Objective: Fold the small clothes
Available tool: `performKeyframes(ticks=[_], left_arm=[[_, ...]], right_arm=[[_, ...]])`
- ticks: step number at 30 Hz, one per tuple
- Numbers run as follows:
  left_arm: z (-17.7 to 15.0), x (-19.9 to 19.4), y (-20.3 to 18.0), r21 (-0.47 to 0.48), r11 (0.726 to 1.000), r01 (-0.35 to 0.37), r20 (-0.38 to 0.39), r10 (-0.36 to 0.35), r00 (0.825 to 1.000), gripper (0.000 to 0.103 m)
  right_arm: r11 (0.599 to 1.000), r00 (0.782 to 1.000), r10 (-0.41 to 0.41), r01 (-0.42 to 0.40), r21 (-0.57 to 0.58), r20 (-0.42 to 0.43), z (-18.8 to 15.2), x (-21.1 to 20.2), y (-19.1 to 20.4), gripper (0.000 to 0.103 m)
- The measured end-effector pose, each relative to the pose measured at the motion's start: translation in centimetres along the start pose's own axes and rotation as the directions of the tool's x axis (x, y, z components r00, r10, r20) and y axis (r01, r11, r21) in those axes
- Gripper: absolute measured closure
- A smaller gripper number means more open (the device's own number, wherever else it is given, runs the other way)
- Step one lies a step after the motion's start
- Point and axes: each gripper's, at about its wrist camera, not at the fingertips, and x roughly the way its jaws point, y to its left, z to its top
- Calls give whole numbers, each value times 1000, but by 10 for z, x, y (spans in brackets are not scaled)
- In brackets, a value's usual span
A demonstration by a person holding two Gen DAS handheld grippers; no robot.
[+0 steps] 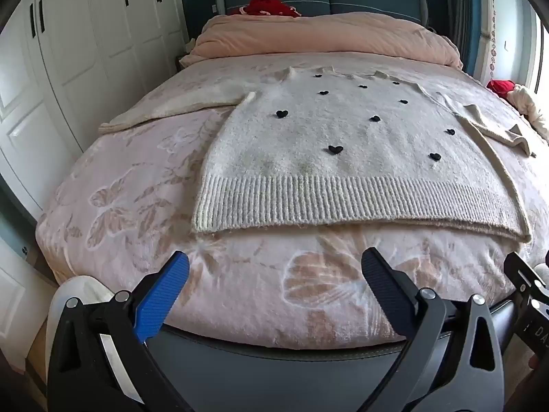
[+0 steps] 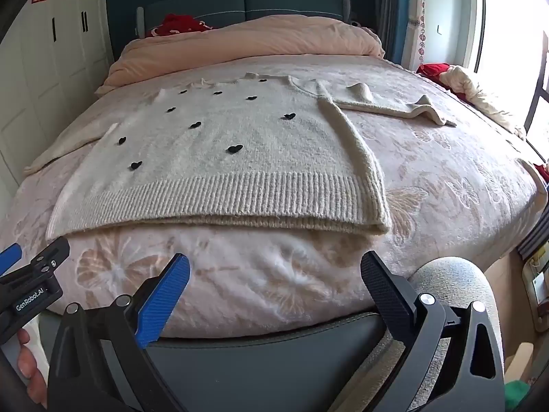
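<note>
Cream fuzzy knit sweater with small black hearts (image 1: 343, 144), laid flat and face up on the pink butterfly-patterned bed cover (image 1: 144, 185), ribbed hem toward you, neckline toward 12 o'clock near the rolled peach duvet (image 1: 326, 34). In the left wrist view one sleeve runs out toward 10 o'clock and the other toward 2 o'clock, where it is bunched with its cuff turned up. Your left tool (image 1: 274, 274) and right tool (image 2: 274, 274) both hang short of the hem at the foot of the bed, each with its jaws spread wide and nothing between them; neither touches the garment. Folding has not begun, to judge by the fully spread body. The knit looks thick, soft and limp: expect it to sag and stretch from any single pinch, and to cling to the plush cover rather than slide. The ribbed hem (image 2: 240, 199) is the firmest edge and lifts slightly at its right corner, at 5 o'clock of the garment, so a hold there seems easiest; the sleeve cuffs offer the same firmer grip. Pinch both layers of the edge, avoiding the raised hearts.
</note>
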Motion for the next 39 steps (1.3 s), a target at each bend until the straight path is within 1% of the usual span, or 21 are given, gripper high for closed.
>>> performKeyframes(ticks=[3, 4, 8, 16, 27, 39], left_arm=[[1, 0, 2, -10, 1000, 0, -4, 0, 1000, 5], [-1, 2, -3, 10, 1000, -2, 4, 2, 1000, 5], [-3, 5, -6, 10, 1000, -3, -2, 3, 1000, 5], [-4, 3, 0, 9, 1000, 1, -6, -1, 1000, 5], [-4, 5, -3, 18, 1000, -10, -10, 10, 1000, 5], [-5, 5, -3, 21, 1000, -3, -13, 3, 1000, 5]], right_arm=[[1000, 1000, -4, 4, -3, 0, 1, 1, 0, 5], [1000, 1000, -6, 6, -5, -1, 1, 2, 1, 5], [1000, 1000, -7, 7, -10, 4, 1, 5, 8, 5], [1000, 1000, -4, 4, -5, 14, 1, 0, 4, 5], [1000, 1000, 0, 0, -4, 14, -1, -1, 0, 5], [1000, 1000, 0, 0, -6, 11, -2, 0, 0, 5]])
